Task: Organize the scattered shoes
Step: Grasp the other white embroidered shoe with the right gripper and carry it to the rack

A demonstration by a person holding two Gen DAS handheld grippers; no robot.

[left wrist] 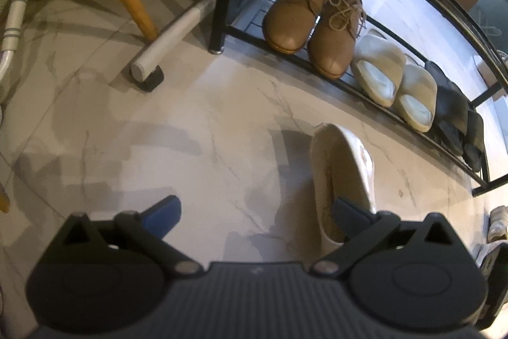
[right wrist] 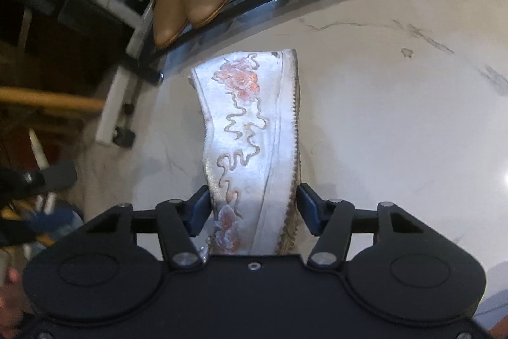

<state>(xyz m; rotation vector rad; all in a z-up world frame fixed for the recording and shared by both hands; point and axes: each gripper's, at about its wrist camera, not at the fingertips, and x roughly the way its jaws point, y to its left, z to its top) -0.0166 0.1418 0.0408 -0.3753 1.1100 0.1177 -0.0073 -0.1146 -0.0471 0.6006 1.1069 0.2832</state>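
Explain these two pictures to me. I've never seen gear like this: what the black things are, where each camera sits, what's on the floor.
Nothing here is a robot: a person holds a two-finger gripper in each hand, each with a camera looking along its fingers. The left view shows the left gripper open over the marble floor, one finger at a white embroidered shoe lying on its side. The right view shows the right gripper straddling that shoe; its right pad looks just short of the sole, so no firm grip yet. On the black shoe rack sit tan lace-up shoes, cream slippers and dark slippers.
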